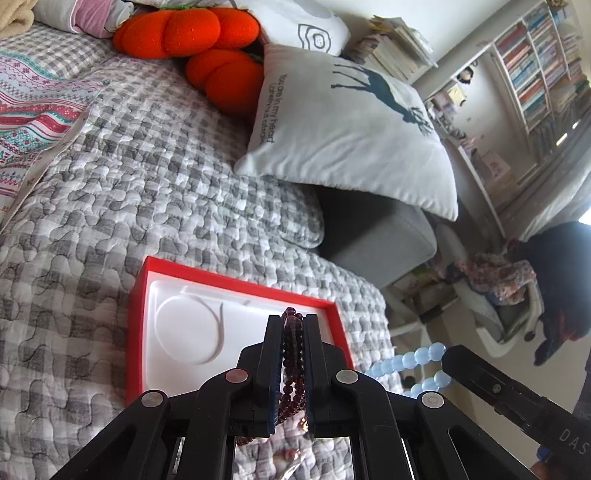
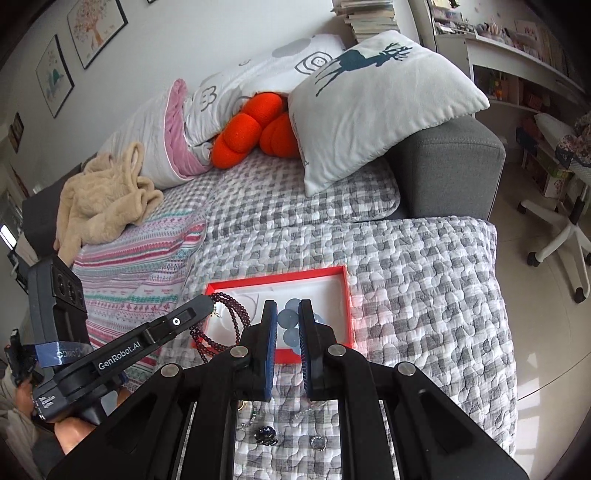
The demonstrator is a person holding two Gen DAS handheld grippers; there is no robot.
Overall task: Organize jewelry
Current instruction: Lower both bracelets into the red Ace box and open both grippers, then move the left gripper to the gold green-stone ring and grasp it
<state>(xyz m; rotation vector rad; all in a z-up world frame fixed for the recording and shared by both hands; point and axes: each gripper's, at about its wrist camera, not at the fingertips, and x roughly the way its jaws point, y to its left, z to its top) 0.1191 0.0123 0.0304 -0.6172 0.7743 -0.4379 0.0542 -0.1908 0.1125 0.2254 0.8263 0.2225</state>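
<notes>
My black fingers (image 1: 271, 354) carry dark blue pads and hold a dark garnet-red bead strand (image 1: 293, 369); my other black fingers (image 2: 308, 332), also blue-padded, hold pale translucent blue beads (image 2: 290, 319). The jewelry box (image 1: 236, 277) has a bright red rim and a plain white moulded lining. Beneath it, the quilt (image 1: 147, 184) bears a grey-and-white check with wavy stitching. A second blanket (image 2: 140, 266) is striped in pink, teal and white with small folk motifs. The near pillow (image 1: 351, 129) is white with a dark teal deer silhouette and grey lettering. The plush cushions (image 1: 184, 31) are vivid orange. The throw (image 2: 103, 199) is plain beige, and the sofa arm (image 2: 450, 170) plain grey.
</notes>
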